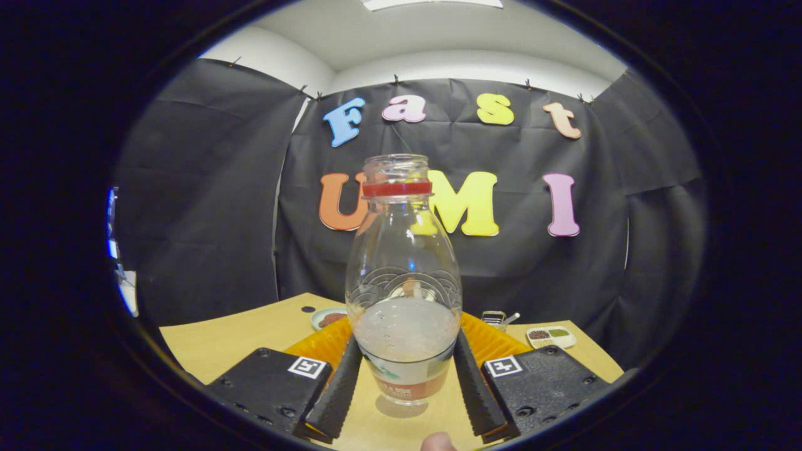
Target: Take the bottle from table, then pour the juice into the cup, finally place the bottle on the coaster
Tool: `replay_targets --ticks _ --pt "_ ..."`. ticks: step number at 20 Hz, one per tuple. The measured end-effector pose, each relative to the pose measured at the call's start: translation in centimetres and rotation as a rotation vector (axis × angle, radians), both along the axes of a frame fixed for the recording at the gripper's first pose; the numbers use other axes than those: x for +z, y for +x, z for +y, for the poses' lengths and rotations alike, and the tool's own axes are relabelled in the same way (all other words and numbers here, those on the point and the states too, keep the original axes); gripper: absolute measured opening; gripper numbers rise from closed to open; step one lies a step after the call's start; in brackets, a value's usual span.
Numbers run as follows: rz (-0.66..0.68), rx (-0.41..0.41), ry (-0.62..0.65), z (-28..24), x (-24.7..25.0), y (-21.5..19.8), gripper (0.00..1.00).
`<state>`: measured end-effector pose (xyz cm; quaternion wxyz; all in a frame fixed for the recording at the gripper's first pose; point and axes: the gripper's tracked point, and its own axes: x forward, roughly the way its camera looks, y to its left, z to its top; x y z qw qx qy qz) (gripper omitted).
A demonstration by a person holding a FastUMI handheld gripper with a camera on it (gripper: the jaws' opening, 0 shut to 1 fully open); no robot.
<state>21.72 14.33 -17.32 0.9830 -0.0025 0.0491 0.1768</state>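
Observation:
A clear plastic bottle (404, 275) with no cap and a red ring around its neck stands upright between my fingers. Whitish juice fills its lower part, and a label wraps its base. My gripper (407, 351) is shut on the bottle, one finger (341, 388) pressing its left side and the other finger (476, 382) its right side, low on the body. The bottle's base is at or just above the wooden table (238, 341), with a shadow under it. An orange ridged round mat (495, 341), perhaps the coaster, lies right behind the bottle, partly hidden by it.
A small dish with brown bits (327, 318) sits beyond the orange mat on the left. On the right are a small metal object (495, 318) and a white two-part dish (551, 337). A person's fingertip (437, 442) shows by the gripper's base.

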Motion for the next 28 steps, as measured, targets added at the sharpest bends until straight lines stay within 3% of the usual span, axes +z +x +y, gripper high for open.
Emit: replay_targets --ticks 12,28 --pt "0.107 0.002 0.028 1.2 -8.0 5.2 0.78" --pt "0.219 0.013 -0.031 3.7 -18.3 6.6 0.79"
